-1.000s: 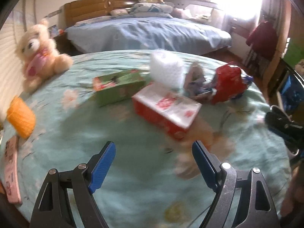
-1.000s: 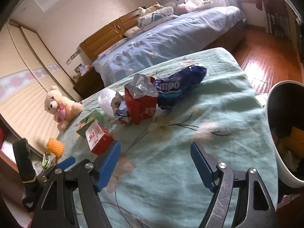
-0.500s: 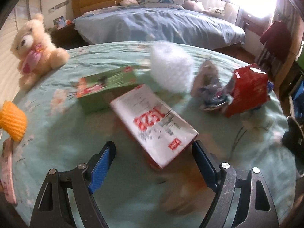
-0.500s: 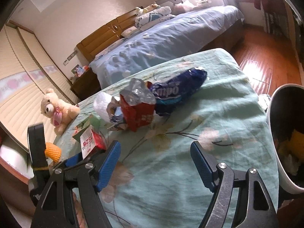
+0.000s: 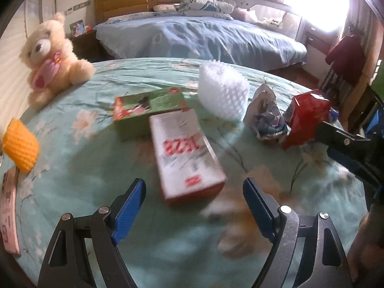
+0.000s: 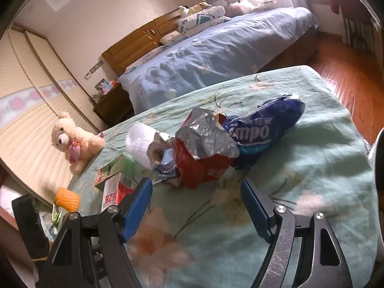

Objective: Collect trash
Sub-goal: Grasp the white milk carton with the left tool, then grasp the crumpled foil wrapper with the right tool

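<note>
Trash lies on a table with a green floral cloth. My left gripper is open and empty, just in front of a red-and-white carton. Behind the carton lie a green box, white foam netting, a crumpled foil wrapper and a red foil bag. My right gripper is open and empty, close to the red foil bag. A blue snack bag lies behind the red bag. The carton shows at the left of the right wrist view.
A teddy bear sits at the table's far left. Orange foam netting and a pink item lie at the left edge. A bin rim shows at the right. A bed stands beyond the table.
My left gripper has moved closer to the red-and-white carton, which now lies lengthwise between the fingers' line. My right gripper has moved forward toward the red foil bag. Both stay open.
</note>
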Demonstrator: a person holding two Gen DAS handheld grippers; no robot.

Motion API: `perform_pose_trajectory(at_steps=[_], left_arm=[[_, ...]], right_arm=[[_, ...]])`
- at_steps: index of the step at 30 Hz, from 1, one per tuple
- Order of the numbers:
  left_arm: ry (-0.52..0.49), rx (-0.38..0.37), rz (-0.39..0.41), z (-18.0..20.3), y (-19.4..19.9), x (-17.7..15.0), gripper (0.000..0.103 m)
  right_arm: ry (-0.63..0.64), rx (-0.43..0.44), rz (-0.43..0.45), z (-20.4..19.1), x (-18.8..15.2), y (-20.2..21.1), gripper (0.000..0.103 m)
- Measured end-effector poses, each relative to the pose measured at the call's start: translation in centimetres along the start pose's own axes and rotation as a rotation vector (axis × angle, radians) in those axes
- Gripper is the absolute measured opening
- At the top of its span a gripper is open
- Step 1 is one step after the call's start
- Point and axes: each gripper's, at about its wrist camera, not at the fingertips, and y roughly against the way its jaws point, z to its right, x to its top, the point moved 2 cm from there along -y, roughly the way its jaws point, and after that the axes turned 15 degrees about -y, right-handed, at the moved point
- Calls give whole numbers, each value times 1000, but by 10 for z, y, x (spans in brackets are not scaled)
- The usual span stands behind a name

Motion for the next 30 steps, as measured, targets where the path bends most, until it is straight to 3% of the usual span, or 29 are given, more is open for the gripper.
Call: perform_pose_trajectory(at_steps=[4, 6, 7, 8, 10, 12, 13, 21, 23, 26, 30], left_arm=[[1, 37, -33, -1, -16, 9, 81], [2, 32, -38, -3, -20, 9, 62], [4, 27, -37, -6, -21, 7, 54], [3, 20, -28, -7, -19, 7, 52], [8, -3, -15, -12, -16, 4, 52], [7, -14, -2, -15, -10, -2, 52], [7, -29, 9, -16, -7, -5, 52], [-31, -89, 72, -17, 26, -27, 51], [-46, -92, 70, -14, 30, -31, 51], [-49, -103, 58, -11, 31, -35, 51], [-62, -112, 59, -11, 36, -39, 52]], right_arm=[[-65, 7, -11, 6, 6, -14, 77], [-92, 10, -16, 9, 8, -19, 76], [-103, 12, -15, 10, 9, -20, 68], [-111, 11, -15, 11, 9, -21, 60], [-120, 5, -29, 13, 7, -23, 28], [-128, 8, -37, 16, 2, -20, 11], [-125, 12, -36, 16, 0, -16, 8], [-41, 16, -1, 13, -11, 24, 6], [-33, 6, -6, 11, -12, 27, 14], [-67, 20, -1, 12, -8, 24, 48], [-86, 44, -27, 2, -8, 3, 49]])
